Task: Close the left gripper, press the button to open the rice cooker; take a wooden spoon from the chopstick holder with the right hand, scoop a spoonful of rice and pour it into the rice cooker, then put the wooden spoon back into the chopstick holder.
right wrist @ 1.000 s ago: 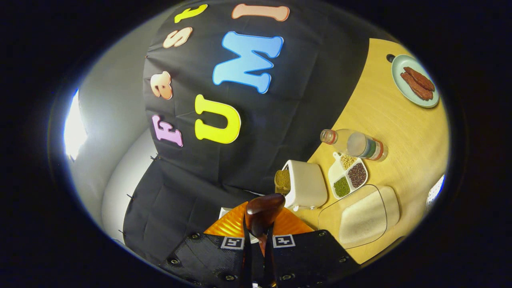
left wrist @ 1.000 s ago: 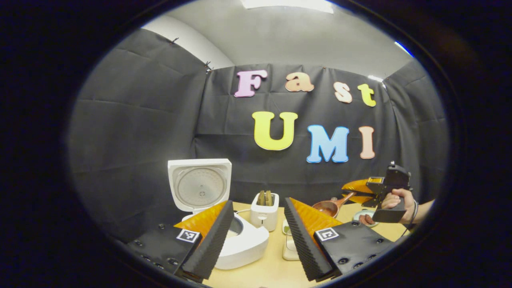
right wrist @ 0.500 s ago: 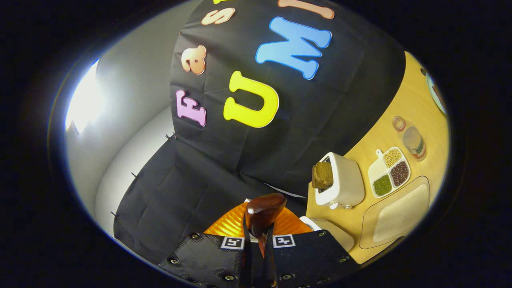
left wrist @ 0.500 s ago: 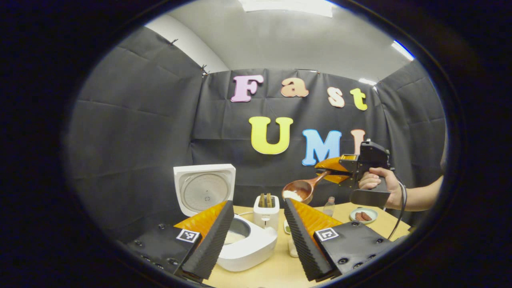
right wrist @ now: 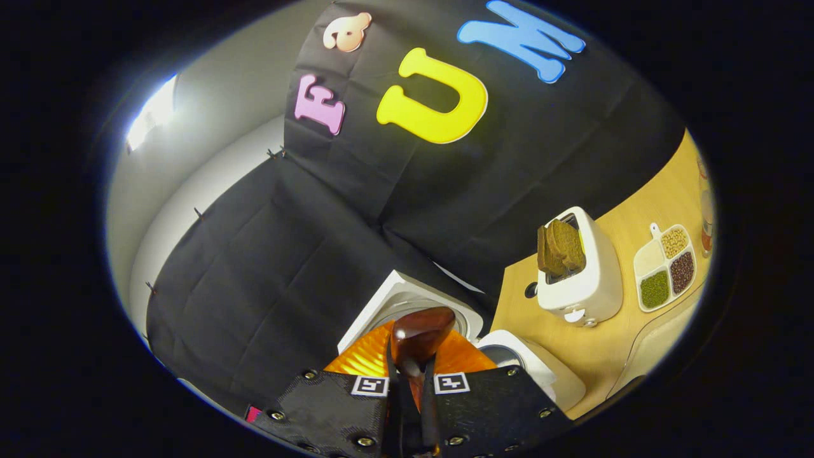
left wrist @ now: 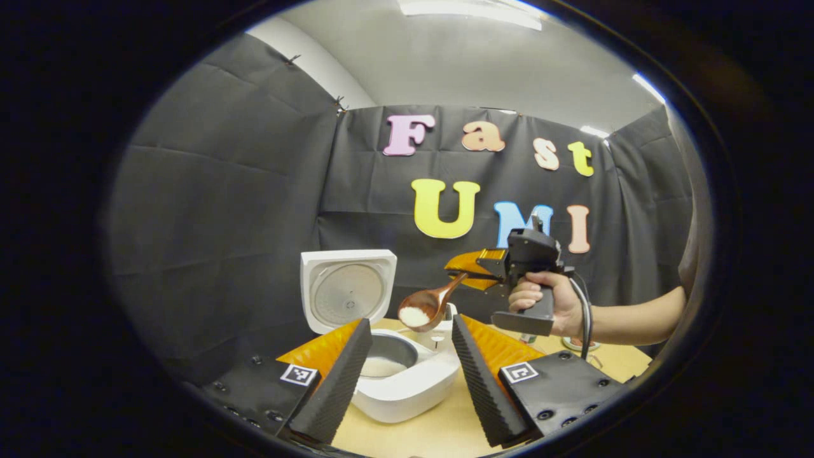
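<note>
White rice (left wrist: 413, 316) is carried in the spoon (left wrist: 427, 305), clamped by the right gripper (left wrist: 466, 275), just above the open cooker (left wrist: 400, 375). Pouring and returning the spoon remain. The left gripper (left wrist: 407, 375) is spread, empty.

Black-draped recording booth staged as kitchen: toaster (right wrist: 582, 280), wooden table (right wrist: 610, 343).

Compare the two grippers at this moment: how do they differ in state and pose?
The left gripper is open and empty, low before the rice cooker; the right gripper is shut on the wooden spoon, raised, with rice over the cooker's pot. The right is gripped by a hand. Both have orange fingers.
</note>
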`<move>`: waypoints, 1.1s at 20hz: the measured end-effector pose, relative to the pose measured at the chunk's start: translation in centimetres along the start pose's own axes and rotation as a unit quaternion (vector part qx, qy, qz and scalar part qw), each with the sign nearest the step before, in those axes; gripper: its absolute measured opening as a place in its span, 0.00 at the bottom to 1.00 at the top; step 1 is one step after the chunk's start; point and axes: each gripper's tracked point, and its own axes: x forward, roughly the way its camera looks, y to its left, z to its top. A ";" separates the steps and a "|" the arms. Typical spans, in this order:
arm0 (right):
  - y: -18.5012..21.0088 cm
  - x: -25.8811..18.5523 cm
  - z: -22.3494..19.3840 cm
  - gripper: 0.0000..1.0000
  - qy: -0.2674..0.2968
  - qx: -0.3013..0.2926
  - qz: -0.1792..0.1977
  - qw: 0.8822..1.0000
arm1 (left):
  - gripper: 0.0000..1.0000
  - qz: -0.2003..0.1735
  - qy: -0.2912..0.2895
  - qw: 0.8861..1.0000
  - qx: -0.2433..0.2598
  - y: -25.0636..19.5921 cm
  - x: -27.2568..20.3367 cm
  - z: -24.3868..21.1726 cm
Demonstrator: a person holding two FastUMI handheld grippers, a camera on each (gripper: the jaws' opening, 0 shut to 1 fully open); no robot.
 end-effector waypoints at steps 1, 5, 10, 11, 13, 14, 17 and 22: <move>-0.1 0.9 -0.8 0.11 0.005 -0.019 -0.006 1.000 | 0.89 0.005 0.000 1.000 0.001 0.6 -0.1 0.0; -0.8 3.9 -3.1 0.12 0.018 -0.087 -0.026 0.996 | 0.90 0.020 0.004 1.000 0.001 2.4 -0.3 -0.7; -1.8 7.4 -5.8 0.11 0.038 -0.232 -0.055 0.970 | 0.90 0.035 0.007 0.999 -0.005 3.1 0.4 -1.6; -1.6 7.8 -6.1 0.11 0.040 -0.264 -0.055 0.962 | 0.90 0.038 0.008 0.999 0.000 3.4 0.5 -1.8; -0.9 8.4 -6.8 0.12 0.046 -0.333 -0.046 0.941 | 0.90 0.036 0.009 0.999 0.005 3.0 0.5 -1.8; -0.3 8.5 -7.3 0.12 0.050 -0.365 -0.036 0.929 | 0.90 0.036 0.011 0.999 0.007 2.9 0.4 -1.8; 1.0 8.4 -8.9 0.11 0.066 -0.441 0.013 0.895 | 0.89 0.042 0.007 0.999 0.014 3.1 0.1 -1.6; 2.9 7.5 -10.5 0.12 0.065 -0.541 0.049 0.837 | 0.90 0.048 0.004 0.999 0.020 2.8 -0.3 -1.8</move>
